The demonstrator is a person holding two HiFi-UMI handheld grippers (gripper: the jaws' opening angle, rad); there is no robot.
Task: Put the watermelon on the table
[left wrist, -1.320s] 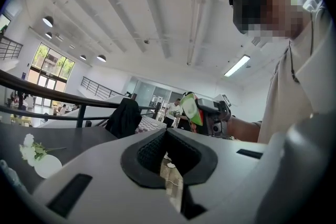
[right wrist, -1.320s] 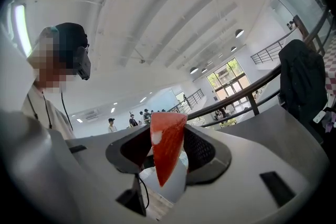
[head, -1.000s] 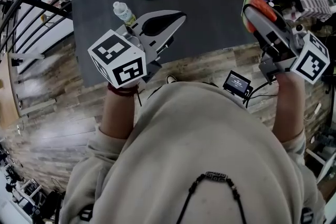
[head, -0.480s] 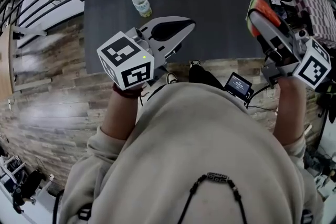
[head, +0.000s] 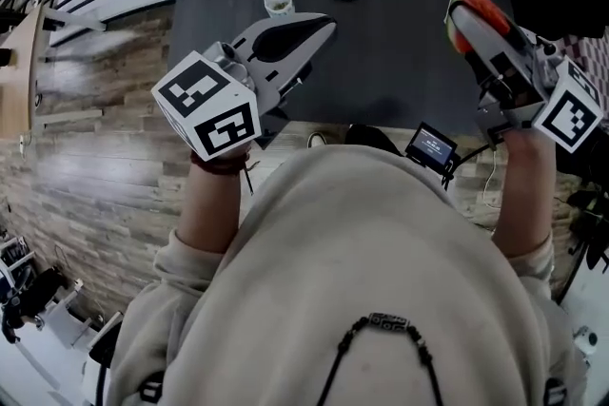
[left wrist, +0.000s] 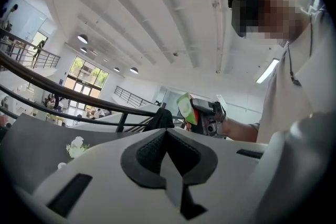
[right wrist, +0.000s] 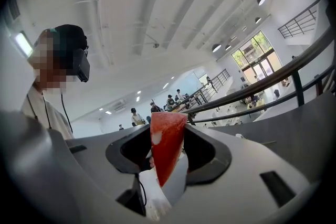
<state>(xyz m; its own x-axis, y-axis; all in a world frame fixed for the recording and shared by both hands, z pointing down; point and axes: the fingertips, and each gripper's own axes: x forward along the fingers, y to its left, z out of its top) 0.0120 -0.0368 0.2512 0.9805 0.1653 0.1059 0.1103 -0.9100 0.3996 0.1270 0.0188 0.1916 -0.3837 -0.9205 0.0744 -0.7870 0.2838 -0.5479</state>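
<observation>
Fingers of the right gripper (head: 473, 22) clamp a watermelon slice (right wrist: 167, 144) above the tabletop (head: 400, 52) near its right edge. The left gripper (head: 319, 24) has its fingers closed on nothing. The carry looks under way; lowering and release seem next.

Bright, soft light fills both gripper views, from tall windows (left wrist: 89, 73) at the left gripper view's middle left and round ceiling lamps (left wrist: 82, 38) above them. The head view is duller, its table (head: 400, 43) dark and matte. Fisheye bending curves all edges, corners black.
</observation>
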